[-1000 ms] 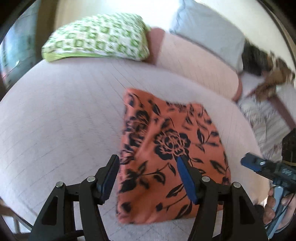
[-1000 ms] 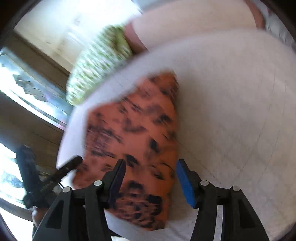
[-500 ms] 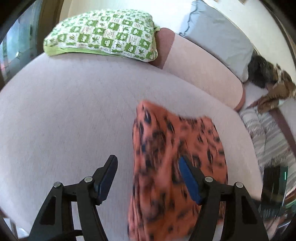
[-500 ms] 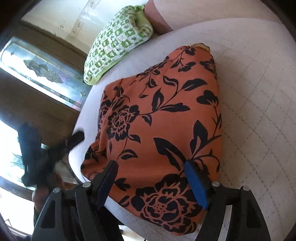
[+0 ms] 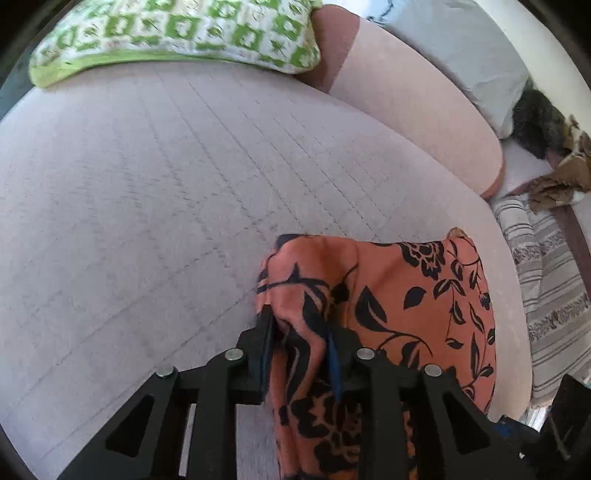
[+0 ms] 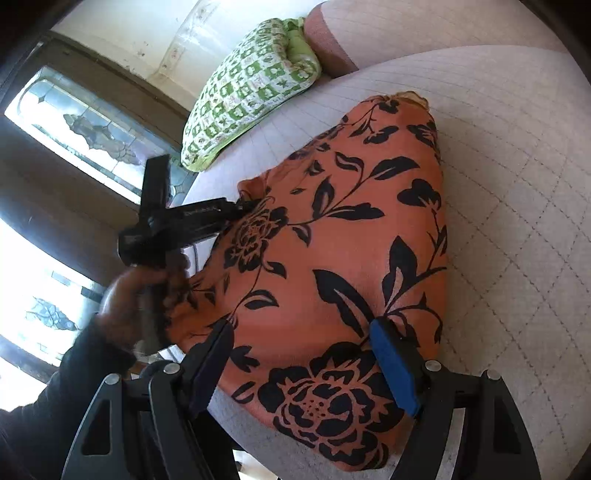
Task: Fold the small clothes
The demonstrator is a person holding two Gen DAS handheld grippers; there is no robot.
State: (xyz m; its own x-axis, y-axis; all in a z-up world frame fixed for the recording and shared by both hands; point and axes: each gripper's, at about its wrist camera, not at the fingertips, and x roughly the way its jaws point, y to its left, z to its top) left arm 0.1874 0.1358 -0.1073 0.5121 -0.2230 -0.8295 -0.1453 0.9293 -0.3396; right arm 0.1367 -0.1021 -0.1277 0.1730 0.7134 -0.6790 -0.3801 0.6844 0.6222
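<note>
The left gripper [image 5: 299, 350], its fingers just closing, pinches the floral garment's [image 6: 343, 251] pillow-side [image 6: 251, 92] edge, while the right gripper's [image 6: 306, 365] released fingers straddle its opposite end.

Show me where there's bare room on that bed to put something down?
The widest bare stretch of quilt lies between the green pillow and the orange cloth. Another bare strip runs along the cloth's far side. It's crowded where the left gripper pinches the cloth's edge.
</note>
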